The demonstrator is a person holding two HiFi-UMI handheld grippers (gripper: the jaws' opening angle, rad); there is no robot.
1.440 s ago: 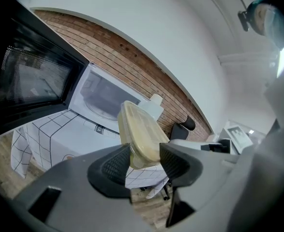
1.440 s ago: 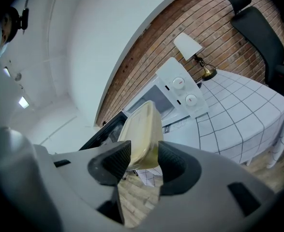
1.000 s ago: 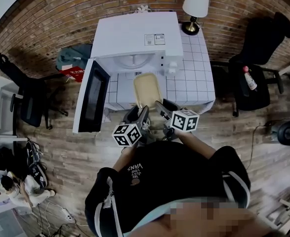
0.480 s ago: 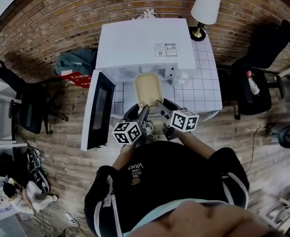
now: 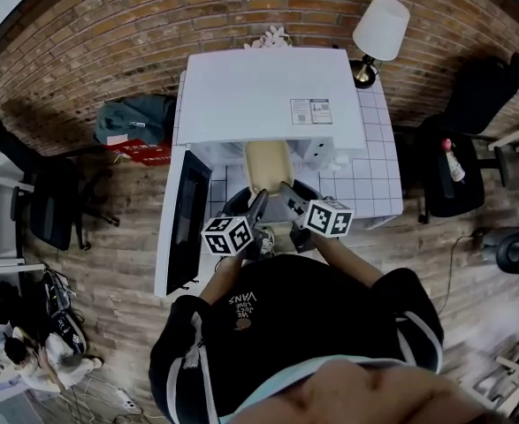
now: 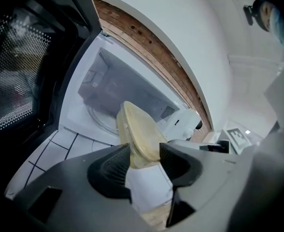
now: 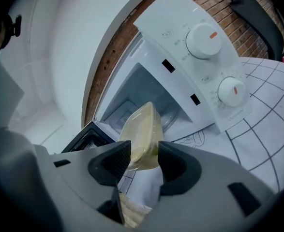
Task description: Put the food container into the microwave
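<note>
A pale yellow food container (image 5: 268, 161) is held level between both grippers in front of the white microwave (image 5: 268, 95). In the head view its far end lies under the microwave's top edge. My left gripper (image 5: 257, 205) is shut on the container's near left side, and my right gripper (image 5: 287, 194) is shut on its near right side. In the left gripper view the container (image 6: 139, 135) sits between the pads of the left gripper (image 6: 145, 161), pointing at the cavity (image 6: 117, 88) and its glass turntable (image 6: 99, 122). The right gripper view shows the container (image 7: 142, 132) pressed in the right gripper (image 7: 145, 161).
The microwave door (image 5: 186, 223) hangs open to the left. The control panel with two knobs (image 7: 207, 57) is right of the cavity. The microwave stands on a white tiled table (image 5: 370, 175) with a lamp (image 5: 380, 26) at the back right. Chairs (image 5: 467, 140) flank the table.
Both grippers have carried the container forward toward the microwave; its far end now reaches the opening, where before it was over the table in front.
</note>
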